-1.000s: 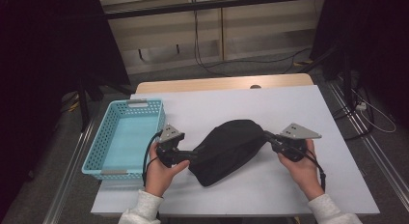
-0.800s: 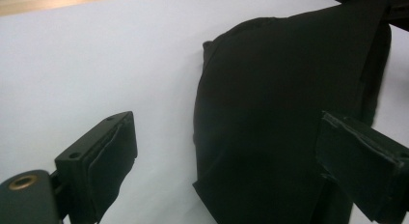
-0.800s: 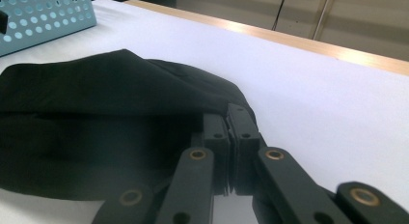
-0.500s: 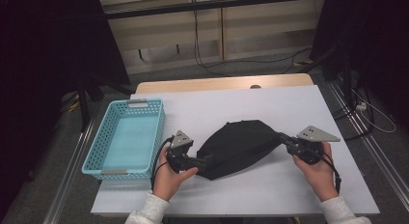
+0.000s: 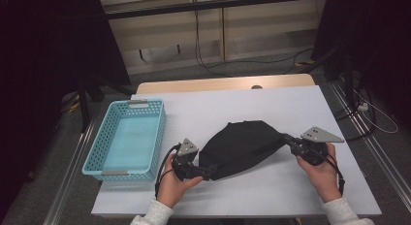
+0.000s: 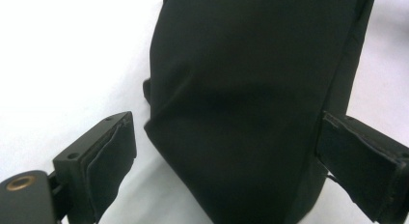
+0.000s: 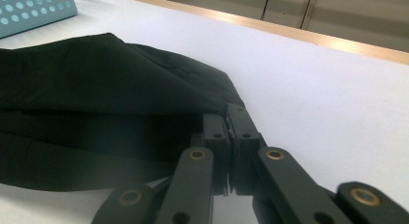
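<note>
We find the black cloth bag point(image 5: 242, 148) lying on the desk point(image 5: 291, 108) toward its near edge, right of the blue basket point(image 5: 127, 137). The right gripper point(image 5: 289, 139) is clamped on the bag's right corner. The left gripper point(image 5: 206, 172) stands wide open, jaws astride the bag's left end.
</note>
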`<state>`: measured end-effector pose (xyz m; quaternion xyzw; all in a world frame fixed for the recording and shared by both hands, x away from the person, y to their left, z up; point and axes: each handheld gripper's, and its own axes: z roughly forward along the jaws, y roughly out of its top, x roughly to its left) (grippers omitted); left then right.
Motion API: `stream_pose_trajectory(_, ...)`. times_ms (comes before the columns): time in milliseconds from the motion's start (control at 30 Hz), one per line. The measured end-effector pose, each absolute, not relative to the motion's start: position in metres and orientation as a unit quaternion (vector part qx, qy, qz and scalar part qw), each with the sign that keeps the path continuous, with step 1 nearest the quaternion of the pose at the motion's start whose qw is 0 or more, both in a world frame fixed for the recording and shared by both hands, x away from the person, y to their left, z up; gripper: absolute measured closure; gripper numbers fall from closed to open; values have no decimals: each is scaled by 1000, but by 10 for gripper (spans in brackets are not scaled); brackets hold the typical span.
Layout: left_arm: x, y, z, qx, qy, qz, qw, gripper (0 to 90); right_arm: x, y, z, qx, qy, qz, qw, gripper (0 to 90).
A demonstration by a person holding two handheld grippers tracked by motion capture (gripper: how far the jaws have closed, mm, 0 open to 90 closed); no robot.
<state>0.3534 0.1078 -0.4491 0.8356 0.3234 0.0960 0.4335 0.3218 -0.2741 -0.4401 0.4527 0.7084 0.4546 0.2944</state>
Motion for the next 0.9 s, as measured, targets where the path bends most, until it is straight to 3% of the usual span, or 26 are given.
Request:
stream_pose_trajectory(133,351,110,-450,840,325,93,425,91,322,-274,-440,455,707,454,295,882)
stream_pose_trajectory(367,349,118,-452,847,333,88,405,255,322,-276,-441,456,706,453,297,882)
stream_pose_trajectory(767,345,117,-452,858,342,64,377,576,319,-276,-440,458,703,456,297,882)
stream_pose_trajectory(900,345,119,-449,860,346,43,373,771,318,-276,-440,458,705,454,296,882)
